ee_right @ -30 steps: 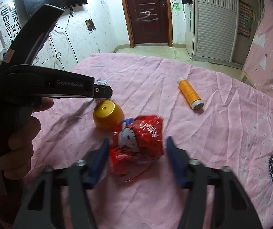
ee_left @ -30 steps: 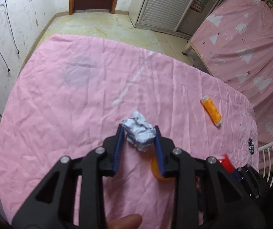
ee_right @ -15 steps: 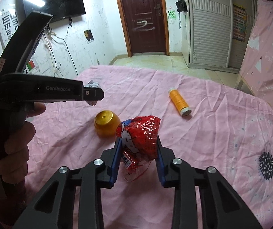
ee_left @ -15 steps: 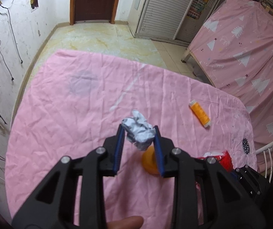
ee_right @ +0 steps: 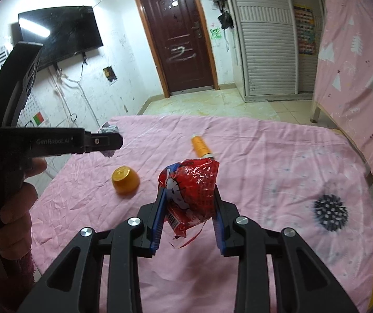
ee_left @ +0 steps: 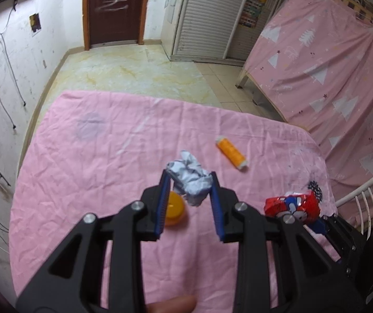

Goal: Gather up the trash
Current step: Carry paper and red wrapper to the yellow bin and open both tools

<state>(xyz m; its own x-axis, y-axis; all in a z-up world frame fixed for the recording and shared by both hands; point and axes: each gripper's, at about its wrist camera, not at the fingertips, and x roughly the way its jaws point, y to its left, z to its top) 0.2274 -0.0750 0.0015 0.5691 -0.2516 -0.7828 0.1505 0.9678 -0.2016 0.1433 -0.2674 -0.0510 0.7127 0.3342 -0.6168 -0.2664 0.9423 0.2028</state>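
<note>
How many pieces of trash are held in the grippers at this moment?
2. A crumpled paper ball is clamped in the left gripper, lifted above the pink sheet. A red snack wrapper is clamped in the right gripper. None other is visible.

Lived-in home bedroom, pink sheet, curtained bunk bed, wall-mounted TV, wooden door, louvred wardrobe

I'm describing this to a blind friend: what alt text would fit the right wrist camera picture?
The right gripper holds a crinkled red snack wrapper between its blue-padded fingers, above a table with a pink cloth. On the cloth lie an upturned orange cup and an orange thread spool. At left, the left gripper holds a crumpled white paper wad.
</note>
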